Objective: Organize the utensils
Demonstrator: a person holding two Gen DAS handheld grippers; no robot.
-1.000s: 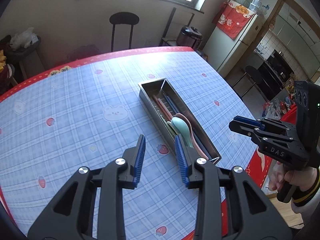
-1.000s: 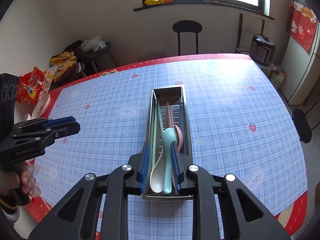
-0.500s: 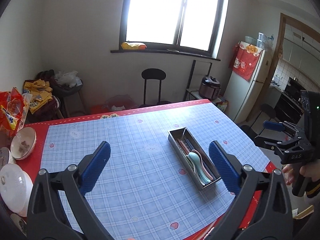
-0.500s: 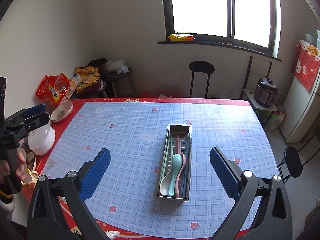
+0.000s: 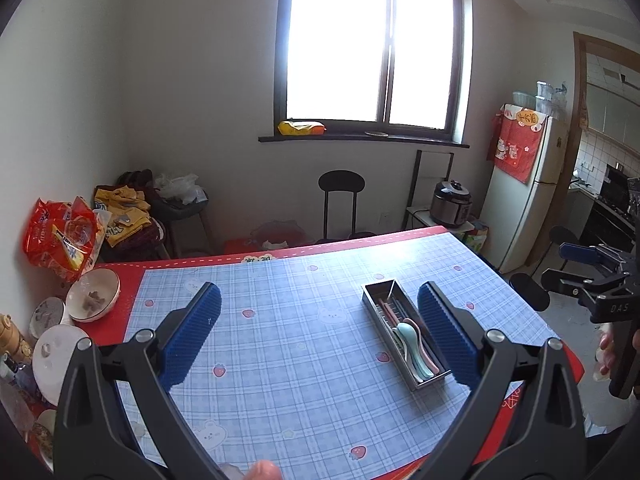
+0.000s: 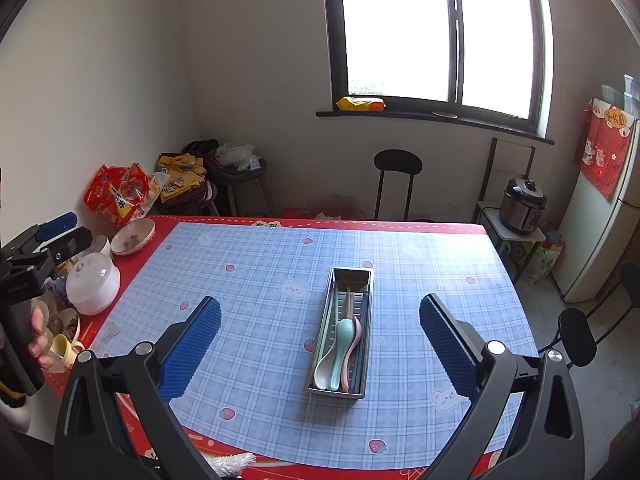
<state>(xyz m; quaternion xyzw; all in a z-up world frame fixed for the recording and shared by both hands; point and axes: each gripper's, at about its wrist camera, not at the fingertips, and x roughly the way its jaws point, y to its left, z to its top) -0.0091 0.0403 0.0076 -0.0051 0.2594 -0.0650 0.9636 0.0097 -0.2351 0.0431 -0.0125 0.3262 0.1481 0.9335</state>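
Left wrist view: checked tablecloth (image 5: 288, 344) under a bright window; steel tray (image 5: 430, 376) of spoons (chopsticks too) ahead-right, long axis running away; left gripper (image 5: 318, 330) spread wide, empty. Right wrist view: tray (image 6: 362, 276) dead ahead between the parted pads; right gripper (image 6: 320, 338) gaping, empty, seemingly nearer.
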